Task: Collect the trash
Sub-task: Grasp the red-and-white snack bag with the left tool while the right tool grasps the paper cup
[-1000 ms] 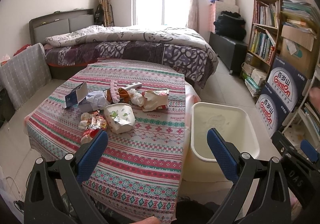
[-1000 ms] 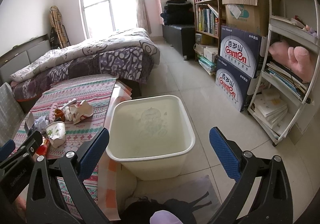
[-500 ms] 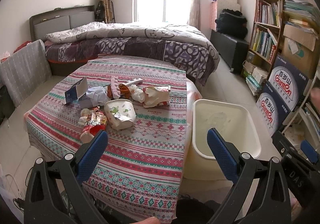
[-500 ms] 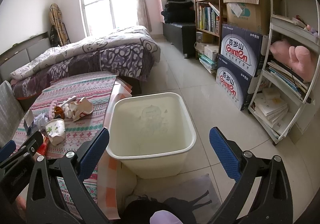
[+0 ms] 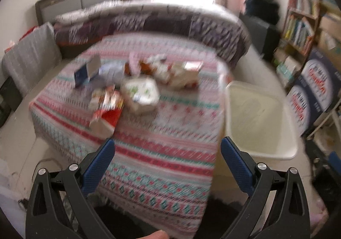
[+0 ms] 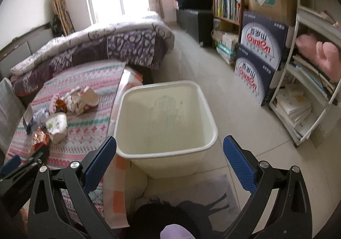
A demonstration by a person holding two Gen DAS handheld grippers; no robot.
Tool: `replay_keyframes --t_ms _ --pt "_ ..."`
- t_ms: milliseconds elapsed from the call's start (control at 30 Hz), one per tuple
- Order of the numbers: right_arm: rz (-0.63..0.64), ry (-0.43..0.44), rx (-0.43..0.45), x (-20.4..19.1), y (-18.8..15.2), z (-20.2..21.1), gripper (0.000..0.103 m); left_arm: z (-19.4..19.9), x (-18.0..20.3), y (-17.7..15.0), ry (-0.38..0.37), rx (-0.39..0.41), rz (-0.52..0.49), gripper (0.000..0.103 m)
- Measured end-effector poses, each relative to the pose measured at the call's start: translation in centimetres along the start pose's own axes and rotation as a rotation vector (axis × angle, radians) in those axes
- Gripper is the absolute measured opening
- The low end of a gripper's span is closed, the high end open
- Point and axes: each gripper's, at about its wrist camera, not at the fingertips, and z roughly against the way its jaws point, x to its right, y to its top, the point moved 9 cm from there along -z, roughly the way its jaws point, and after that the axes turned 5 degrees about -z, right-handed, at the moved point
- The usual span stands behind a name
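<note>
The trash (image 5: 136, 87) lies in a loose heap on the far half of the table (image 5: 162, 153), well apart from both grippers. It looks light and soft: a crushed paper cup (image 6: 56, 127) on its side, a red snack wrapper (image 5: 107, 108), a small blue and white carton (image 5: 86, 71) and some crumpled paper bags (image 6: 85, 100). I judge that such pieces will give way under the pads and may slip, so it is better to pinch a folded edge or the rim of the cup than a flat face. The white bin (image 6: 166, 119) stands on the floor just beside the right edge of the table, open, and seems to hold nothing.

The left gripper (image 5: 167, 155) hangs over the near part of the cloth with its fingers wide apart and empty. The right gripper (image 6: 169, 153) is over the bin, also wide and empty.

The left wrist view is strongly blurred, so the small pieces behind the cup are hard to tell apart. What is under the heap is hidden.
</note>
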Motion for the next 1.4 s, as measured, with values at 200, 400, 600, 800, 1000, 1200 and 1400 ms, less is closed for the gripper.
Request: replay_keyframes --t_ms 200,400,600,800,1000,1200,1400 --pt "0.012 0.005 -0.124 -0.4 -1.2 -2.8 0.096 -4.2 -4.5 -1.7 0.109 -0.104 0.016 0.096" --pt "0.035 0.024 -0.202 -1.9 -2.2 -4.8 0.096 -6.9 -9.4 -0.7 0.169 -0.160 0.084 0.096" --pt "0.068 0.073 -0.260 -4.2 -2.4 -6.4 0.096 -10.4 -11.0 1.2 0.107 -0.201 0.127 0.096" --pt "0.102 0.138 -0.306 -8.1 -2.2 -8.0 0.096 -12.1 -11.3 1.7 0.030 -0.199 0.127 0.072" --pt "0.154 0.220 -0.335 -13.1 -1.8 -9.2 0.096 -12.4 -12.1 0.2 -0.084 -0.199 0.168 0.039" --pt "0.239 0.289 -0.326 -19.4 -1.3 -10.2 0.096 -9.0 -14.1 -1.4 -0.181 -0.145 0.232 0.038" --pt "0.318 0.357 -0.358 -26.1 -1.6 -11.6 0.096 -6.9 -16.5 -2.6 -0.178 -0.115 0.261 0.038"
